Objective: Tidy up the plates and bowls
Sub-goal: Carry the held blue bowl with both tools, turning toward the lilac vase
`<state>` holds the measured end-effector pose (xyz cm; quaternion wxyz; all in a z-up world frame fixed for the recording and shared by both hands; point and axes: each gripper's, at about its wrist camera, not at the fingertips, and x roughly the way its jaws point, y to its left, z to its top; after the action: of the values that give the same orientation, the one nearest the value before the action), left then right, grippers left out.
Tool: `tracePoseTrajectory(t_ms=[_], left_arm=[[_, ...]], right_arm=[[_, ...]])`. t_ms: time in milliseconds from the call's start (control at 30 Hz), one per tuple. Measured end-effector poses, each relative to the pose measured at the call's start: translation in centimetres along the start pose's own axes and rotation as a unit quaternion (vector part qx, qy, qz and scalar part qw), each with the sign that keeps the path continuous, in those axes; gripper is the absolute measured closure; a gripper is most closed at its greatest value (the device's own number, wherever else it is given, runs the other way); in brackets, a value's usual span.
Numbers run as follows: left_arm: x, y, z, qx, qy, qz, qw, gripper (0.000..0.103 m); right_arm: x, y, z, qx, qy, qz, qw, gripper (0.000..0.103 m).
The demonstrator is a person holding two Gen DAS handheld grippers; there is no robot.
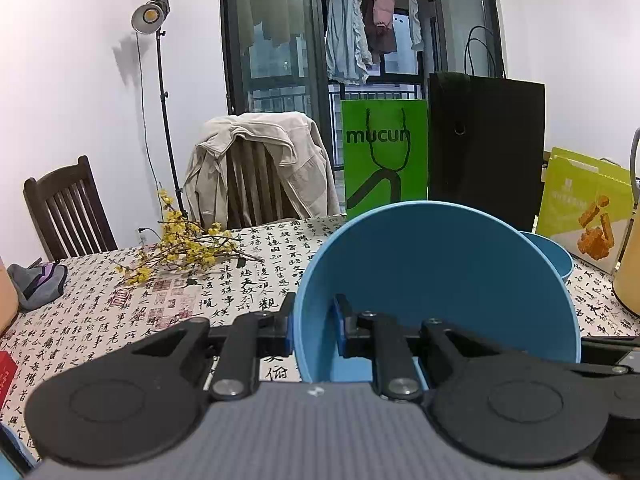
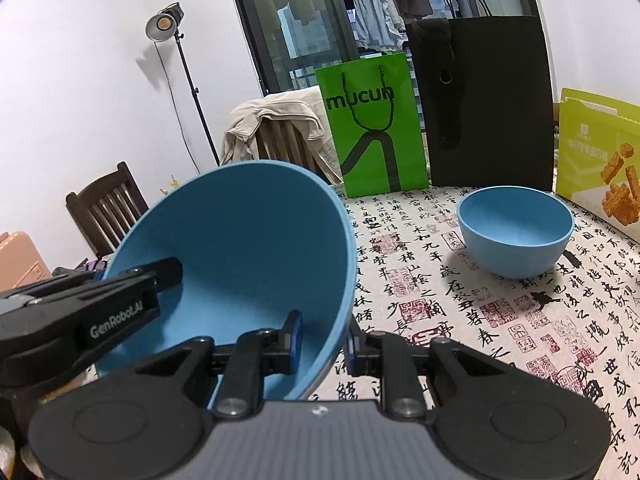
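Note:
A big blue bowl [image 1: 436,272] hangs tilted above the table with both grippers clamped on its rim. My left gripper [image 1: 314,320] is shut on the bowl's left wall, one finger inside and one outside. My right gripper [image 2: 323,336] is shut on the right wall of the same bowl [image 2: 248,240] in the same way. The left gripper [image 2: 160,276] also shows at the far side of the bowl in the right wrist view. A smaller blue bowl [image 2: 516,236] stands upright on the calligraphy tablecloth [image 2: 440,300] ahead and to the right; its edge [image 1: 554,256] peeks out behind the held bowl.
A green paper bag [image 2: 372,128], a black bag [image 2: 484,100] and a yellow-green snack box [image 2: 600,160] stand along the table's far side. Yellow flower twigs [image 1: 188,244] and a grey cloth [image 1: 38,284] lie at the left. A chair with a jacket [image 1: 260,168] stands behind the table.

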<state>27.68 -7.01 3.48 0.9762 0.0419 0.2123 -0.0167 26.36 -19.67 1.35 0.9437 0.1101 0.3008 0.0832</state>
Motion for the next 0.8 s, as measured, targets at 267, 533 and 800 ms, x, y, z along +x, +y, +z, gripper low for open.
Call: tracePoseTrajectory(t_ms=[267, 533, 800], left_arm=[[-1.4, 0.9, -0.4, -0.008, -0.009, -0.002, 0.9999, 0.085], [-2.9, 1.9, -0.7, -0.015, -0.017, -0.005, 0.9997, 0.085], [-4.2, 2.9, -1.1, -0.023, -0.026, -0.005, 0.9994, 0.085]], right_arm=[[-1.0, 1.2, -0.5, -0.006, -0.006, 0.000, 1.000, 0.082], [-1.9, 2.0, -1.1, -0.009, -0.011, 0.003, 1.000, 0.082], [-2.6, 3.1, -1.5, -0.013, -0.016, 0.006, 1.000, 0.082]])
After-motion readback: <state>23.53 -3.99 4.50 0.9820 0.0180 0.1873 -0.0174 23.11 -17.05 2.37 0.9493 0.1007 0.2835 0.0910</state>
